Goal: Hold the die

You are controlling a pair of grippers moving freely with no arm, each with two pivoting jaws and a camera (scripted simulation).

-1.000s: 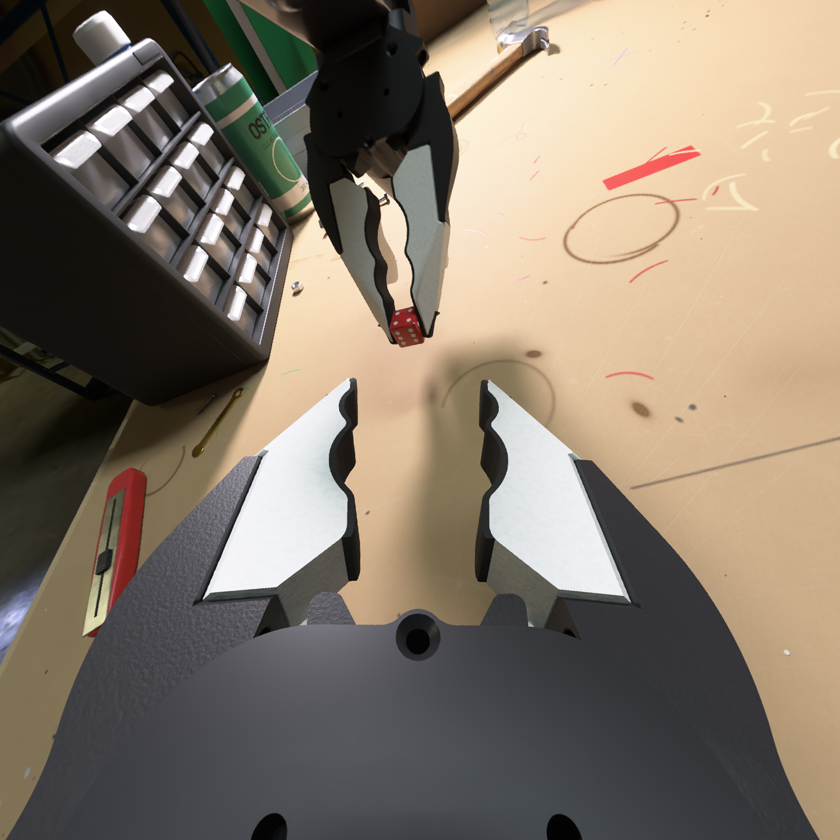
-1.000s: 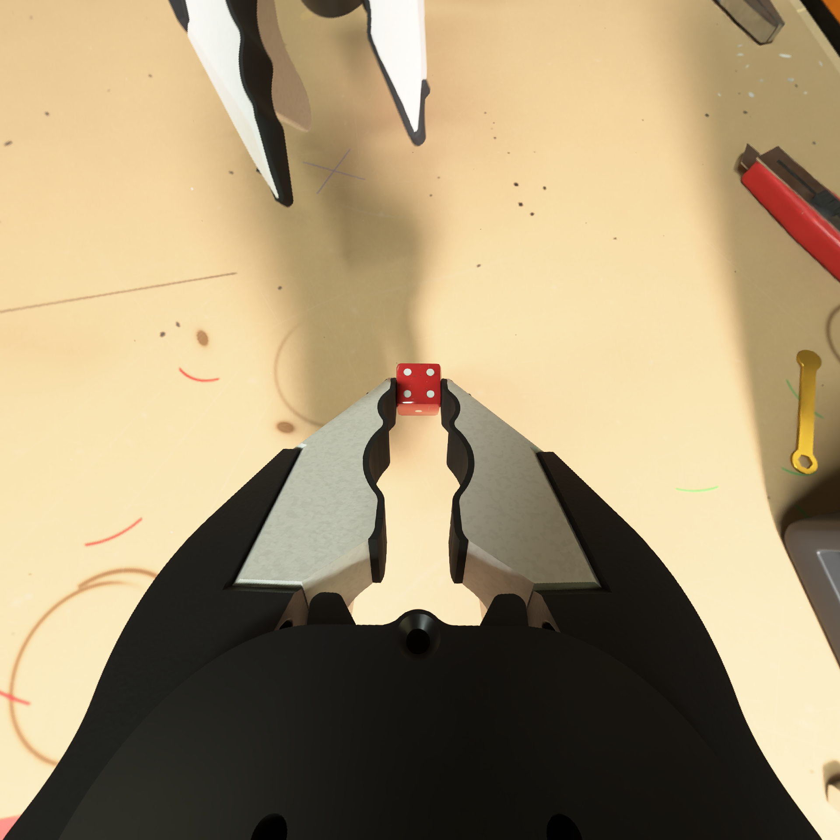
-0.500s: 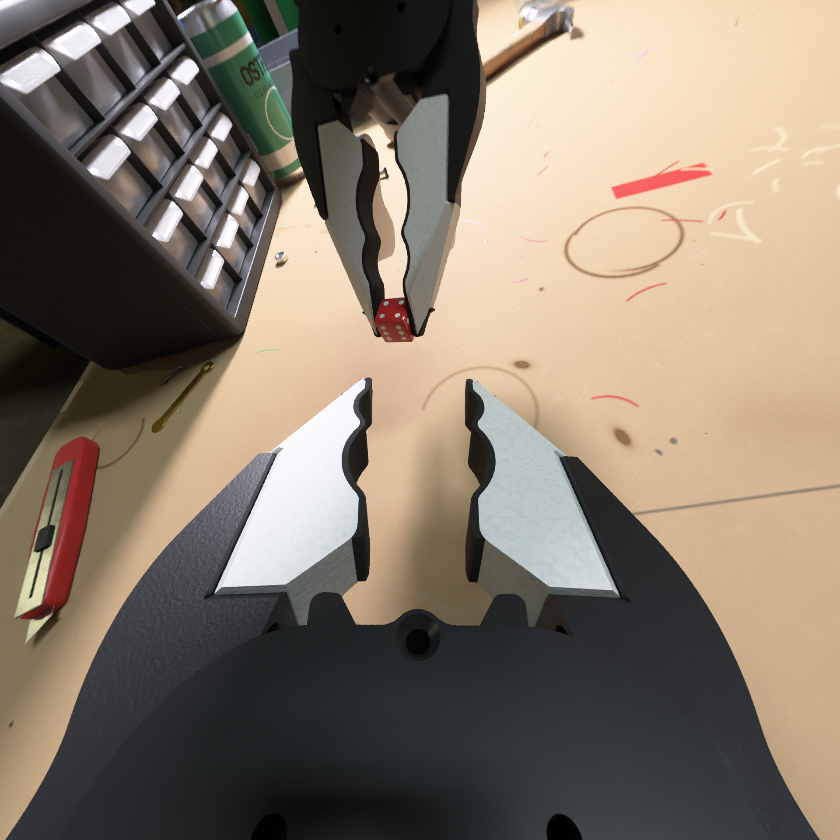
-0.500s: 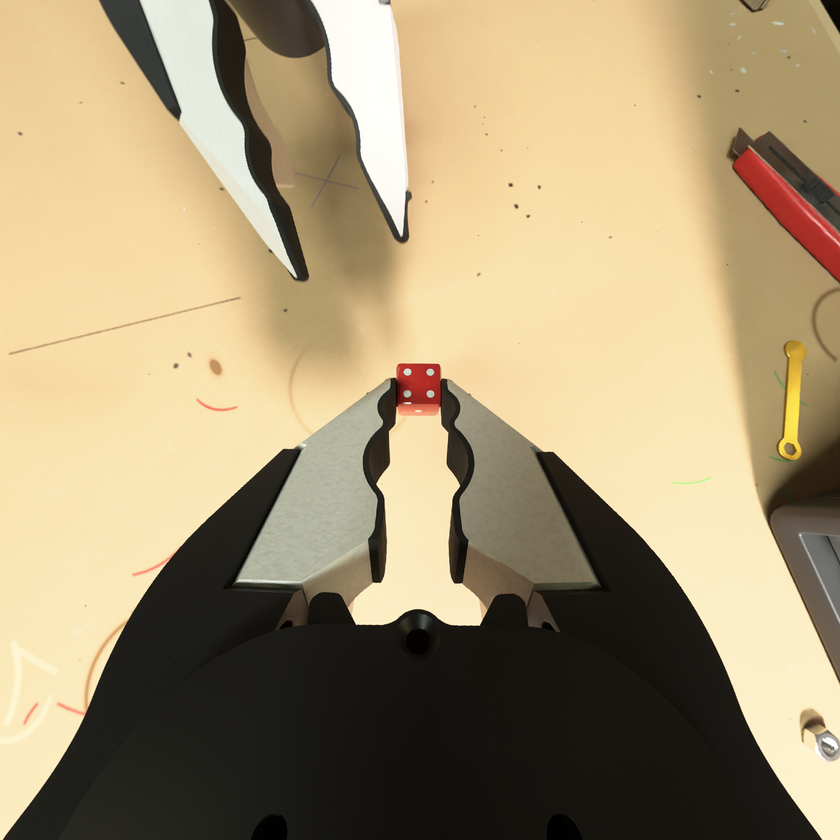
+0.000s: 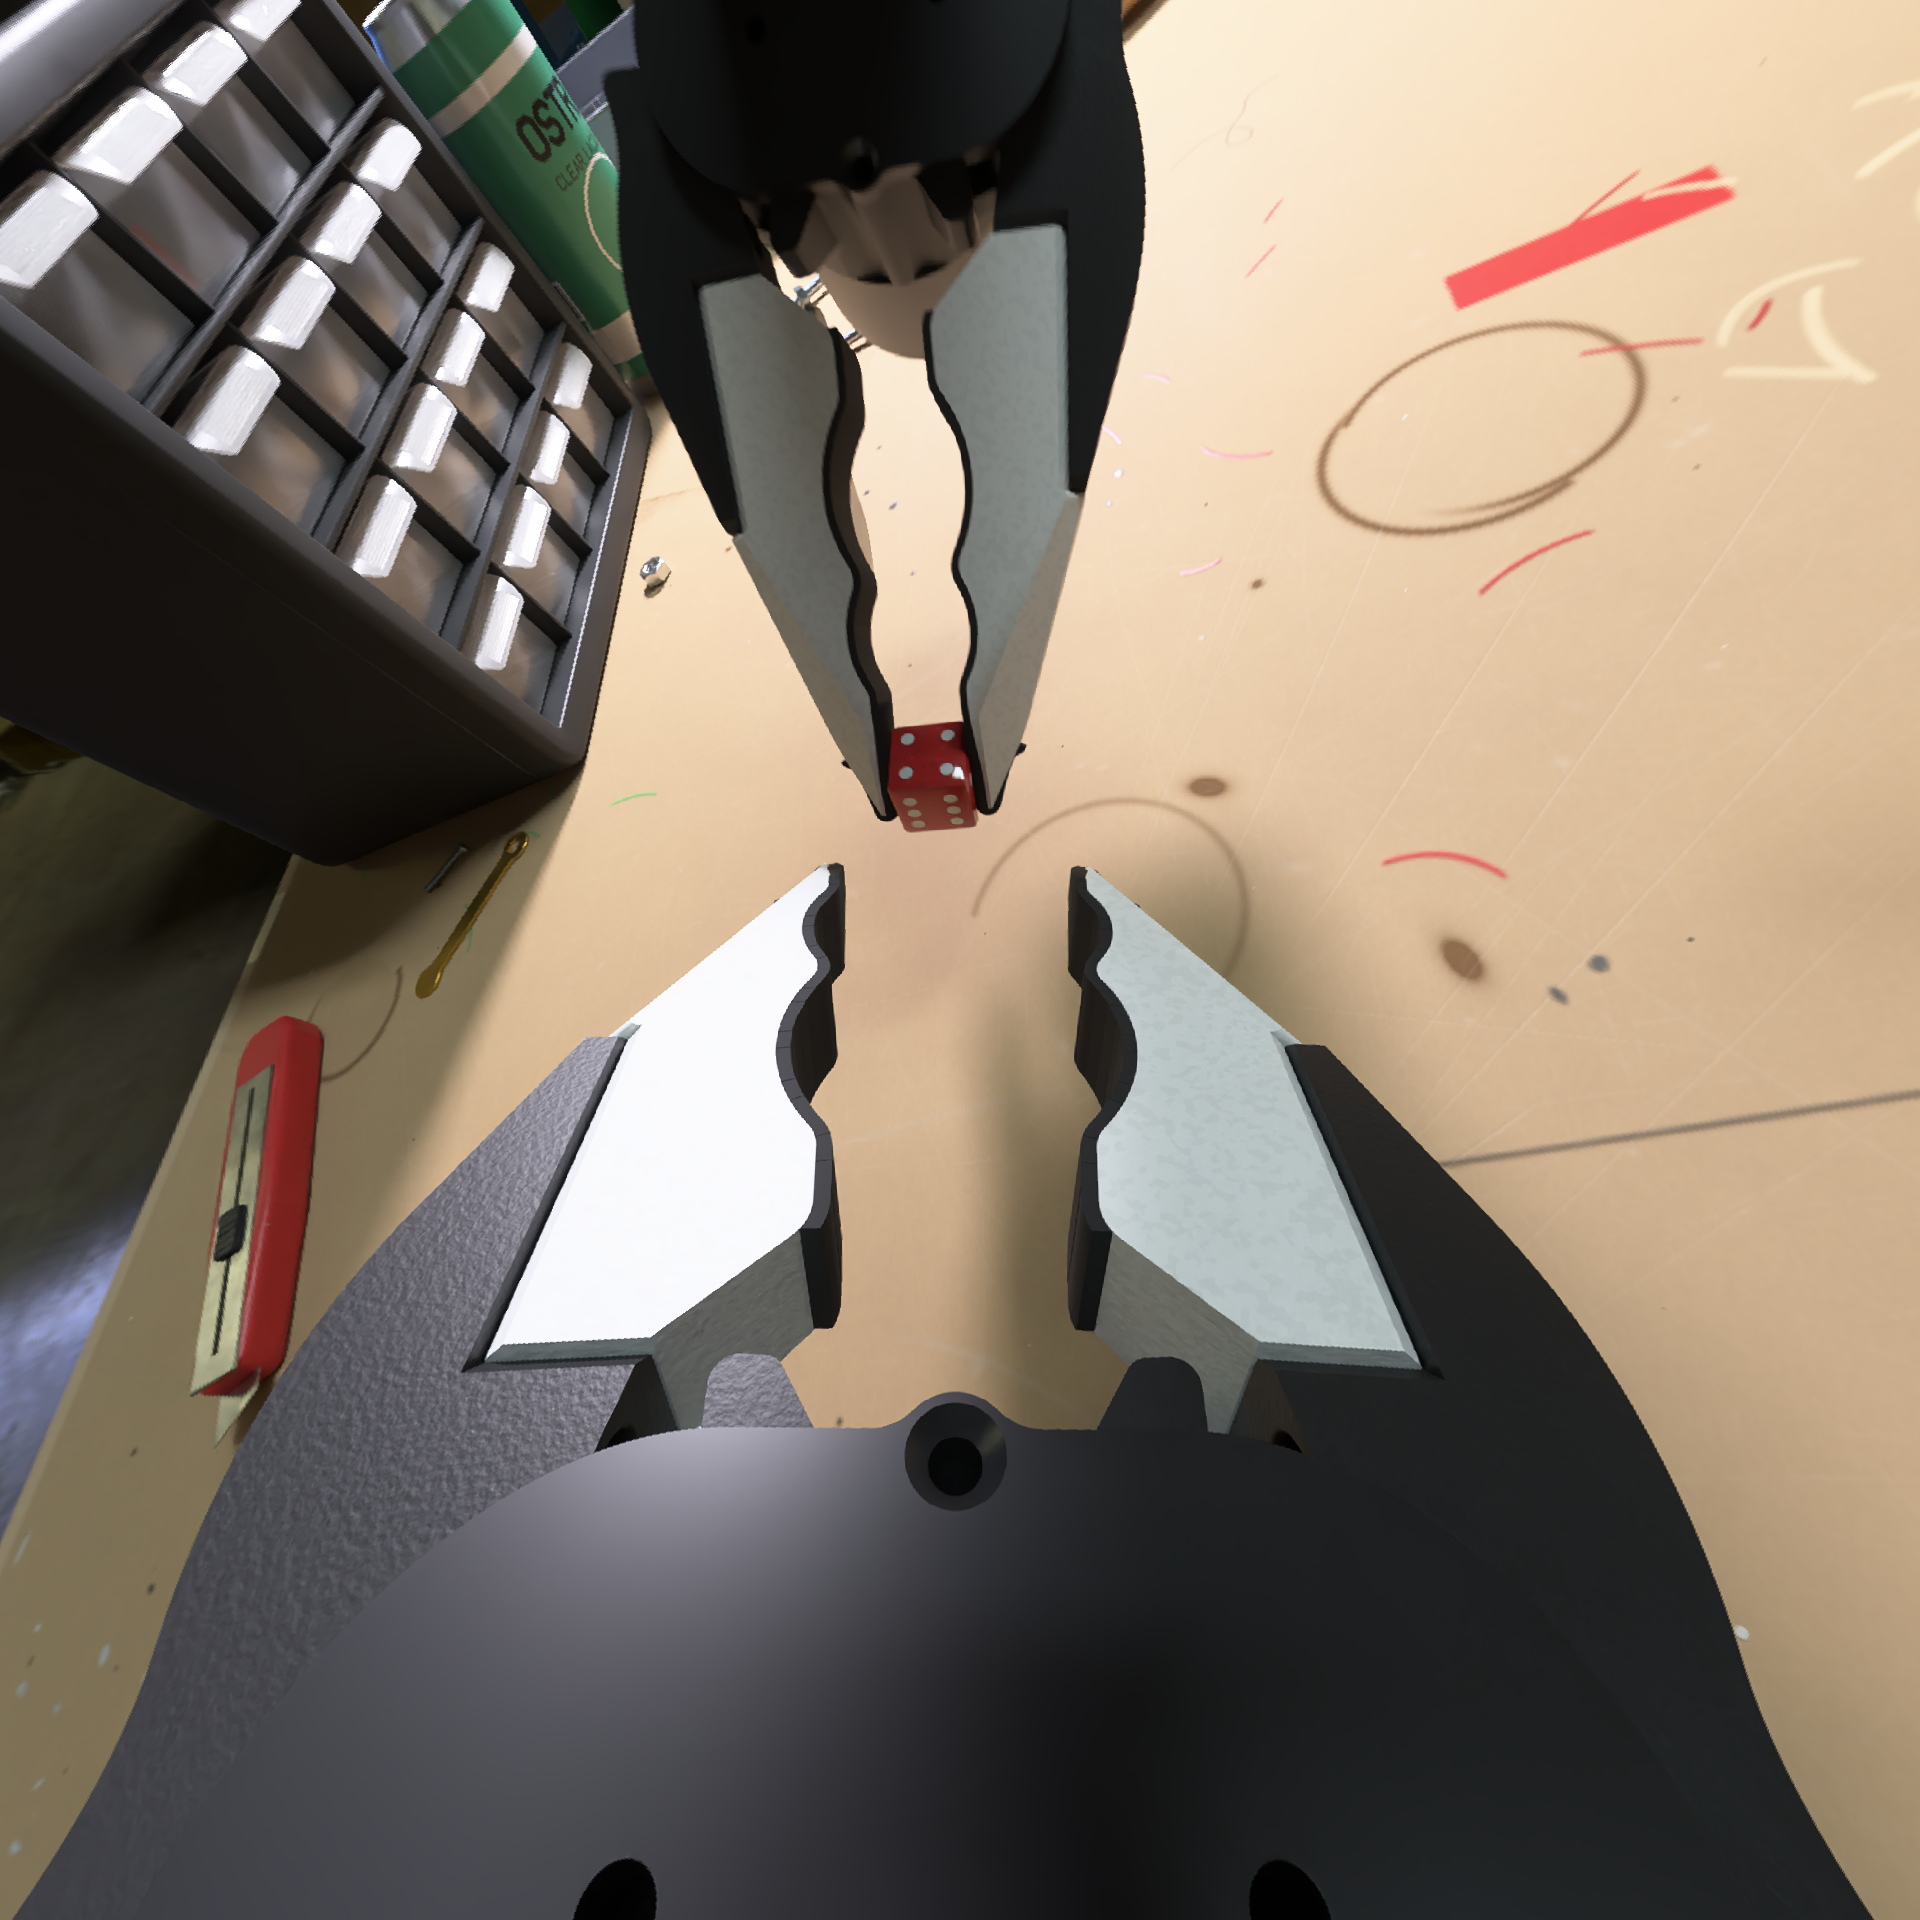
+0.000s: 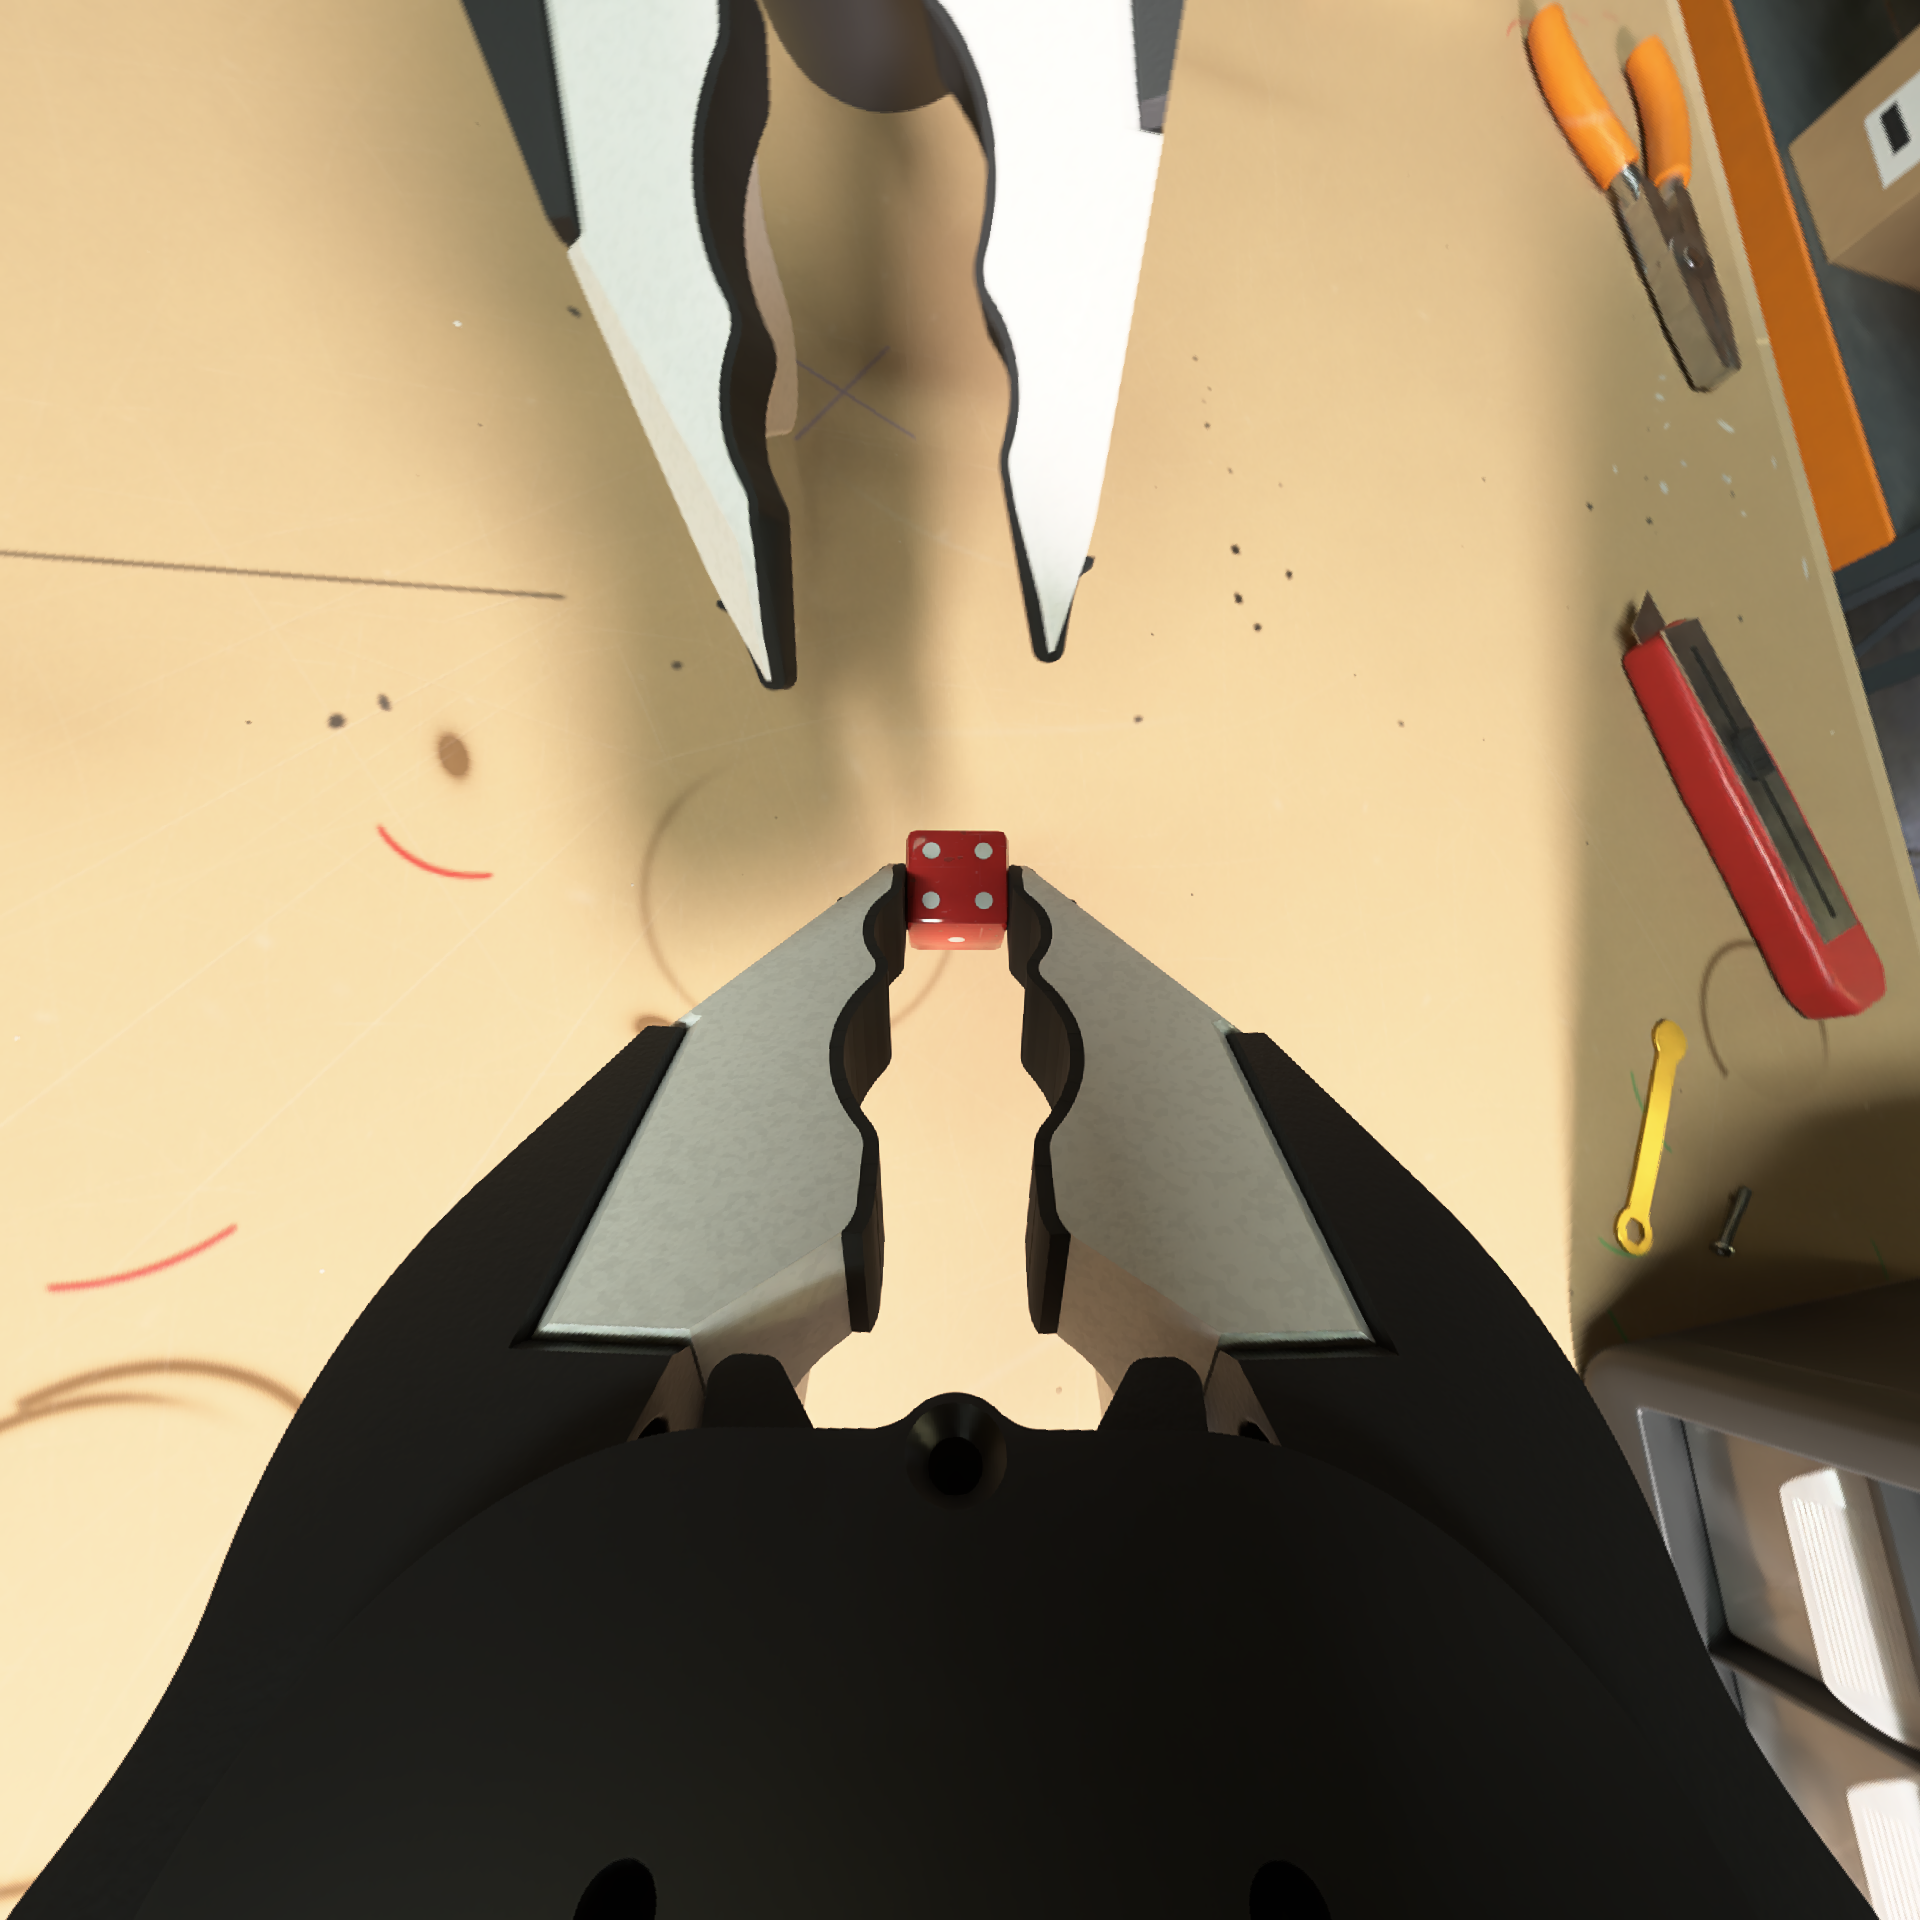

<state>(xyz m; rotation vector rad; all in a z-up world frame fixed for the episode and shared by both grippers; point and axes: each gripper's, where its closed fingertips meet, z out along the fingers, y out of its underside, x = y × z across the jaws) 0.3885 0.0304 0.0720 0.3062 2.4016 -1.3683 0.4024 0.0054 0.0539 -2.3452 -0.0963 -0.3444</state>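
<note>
A small red die (image 6: 956,888) with white pips is clamped between the tips of my right gripper (image 6: 956,883), above the tan workbench. In the left wrist view the same die (image 5: 932,776) shows between the right gripper's (image 5: 932,795) fingertips, pointing toward me. My left gripper (image 5: 956,883) is open and empty, its tips just short of the die and facing it. In the right wrist view the left gripper (image 6: 914,665) hangs open just beyond the die.
A grey drawer cabinet (image 5: 270,416) and a green can (image 5: 520,135) stand at the left. A red utility knife (image 5: 260,1195), a brass cotter pin (image 5: 473,914) and a nut (image 5: 655,571) lie on the bench (image 5: 1558,831). Orange pliers (image 6: 1631,177) lie by its edge.
The two grippers have come closer together, tip to tip. The left gripper's fingers have narrowed somewhat. The right gripper has kept the die throughout.
</note>
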